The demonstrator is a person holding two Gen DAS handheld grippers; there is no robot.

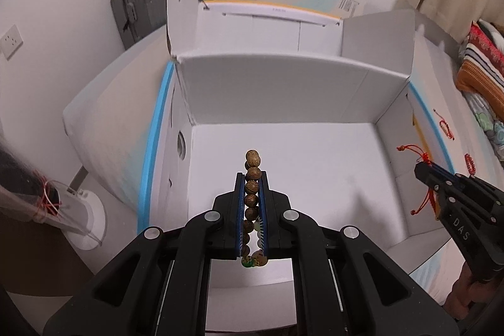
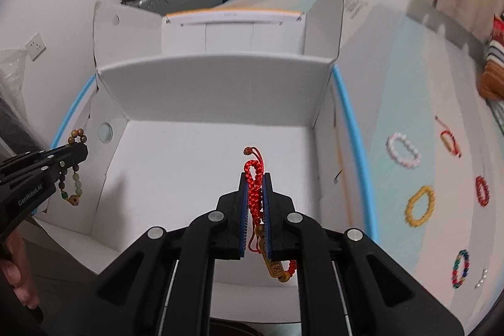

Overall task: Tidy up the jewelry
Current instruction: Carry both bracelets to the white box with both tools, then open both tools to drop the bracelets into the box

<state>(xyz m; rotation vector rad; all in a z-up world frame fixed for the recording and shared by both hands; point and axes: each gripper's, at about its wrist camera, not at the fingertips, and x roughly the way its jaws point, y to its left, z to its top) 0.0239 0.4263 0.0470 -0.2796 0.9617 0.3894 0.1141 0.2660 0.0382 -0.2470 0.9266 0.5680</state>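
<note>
Tongs (image 1: 252, 178) around wooden bracelet (image 1: 252, 188)

Lighting: even, soft indoor light; you get a bright white box (image 1: 283, 153) floor with faint shadows only. Blur: bracelets (image 2: 419, 207) on the right smear in your right view. Distortion: strong fisheye bending, dark corners.

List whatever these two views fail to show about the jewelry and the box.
- Wooden bead bracelet, left wrist view: lower beads hidden between the left gripper fingers.
- Red cord bracelet, right wrist view: gold charm's marking too small to read.
- White box: near wall hidden behind the right gripper.
- Small pale piece: blurred at the right edge.
</note>
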